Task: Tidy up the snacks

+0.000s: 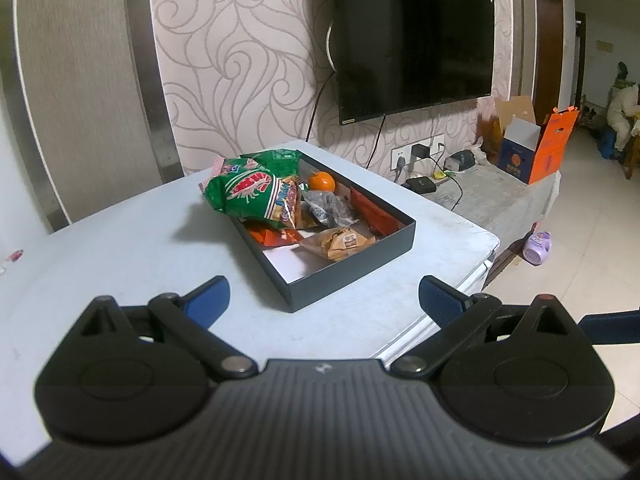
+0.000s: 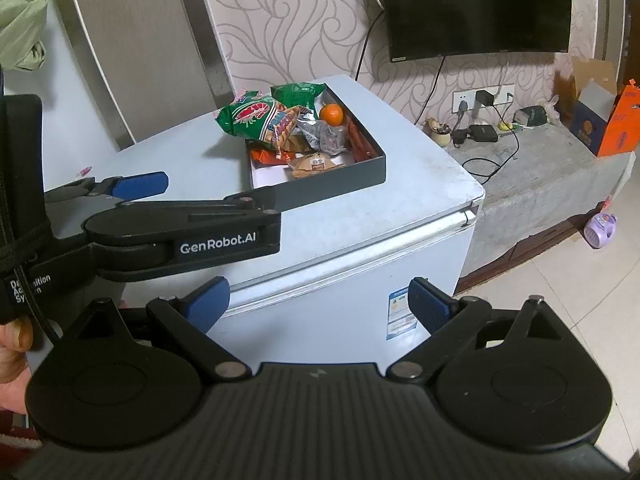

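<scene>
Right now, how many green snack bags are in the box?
2: a big green shrimp-print bag leaning over the box's left rim, and a smaller green bag behind it at the far end. Others may be hidden underneath.

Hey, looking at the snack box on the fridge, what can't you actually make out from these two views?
- Box floor under the snacks: both views, hidden by the piled green shrimp-chip bag and other packets.
- Pastry packet label: both views, too small to read.
- Fridge sticker: right wrist view, partly behind the right gripper, print blurred.
- Left gripper holds nothing.
</scene>
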### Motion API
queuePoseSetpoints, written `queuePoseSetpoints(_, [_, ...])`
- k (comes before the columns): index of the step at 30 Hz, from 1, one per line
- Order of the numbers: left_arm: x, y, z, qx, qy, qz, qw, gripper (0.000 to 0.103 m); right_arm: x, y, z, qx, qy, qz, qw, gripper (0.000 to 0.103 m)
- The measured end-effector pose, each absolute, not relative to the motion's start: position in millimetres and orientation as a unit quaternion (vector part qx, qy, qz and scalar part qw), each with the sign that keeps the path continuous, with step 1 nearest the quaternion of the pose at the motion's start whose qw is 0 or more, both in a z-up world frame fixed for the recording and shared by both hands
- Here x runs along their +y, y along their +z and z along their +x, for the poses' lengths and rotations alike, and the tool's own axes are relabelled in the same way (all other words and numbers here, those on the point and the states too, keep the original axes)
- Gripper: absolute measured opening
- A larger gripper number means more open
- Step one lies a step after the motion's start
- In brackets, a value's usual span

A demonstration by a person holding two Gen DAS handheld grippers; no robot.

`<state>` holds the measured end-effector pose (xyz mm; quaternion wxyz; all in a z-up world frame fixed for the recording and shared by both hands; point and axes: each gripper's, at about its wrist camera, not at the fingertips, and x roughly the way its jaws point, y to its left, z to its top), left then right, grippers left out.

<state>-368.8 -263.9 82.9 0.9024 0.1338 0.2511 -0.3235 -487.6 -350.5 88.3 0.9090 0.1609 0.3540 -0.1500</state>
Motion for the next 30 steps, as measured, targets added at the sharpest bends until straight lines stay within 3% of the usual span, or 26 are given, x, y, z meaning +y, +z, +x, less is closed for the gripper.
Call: queuePoseSetpoints(30, [-268, 78, -378, 0.255, -0.320, 0.142, 0.901, 0.098, -354, 85, -488, 0.363, -0.142, 0.159, 0.907, 0.098])
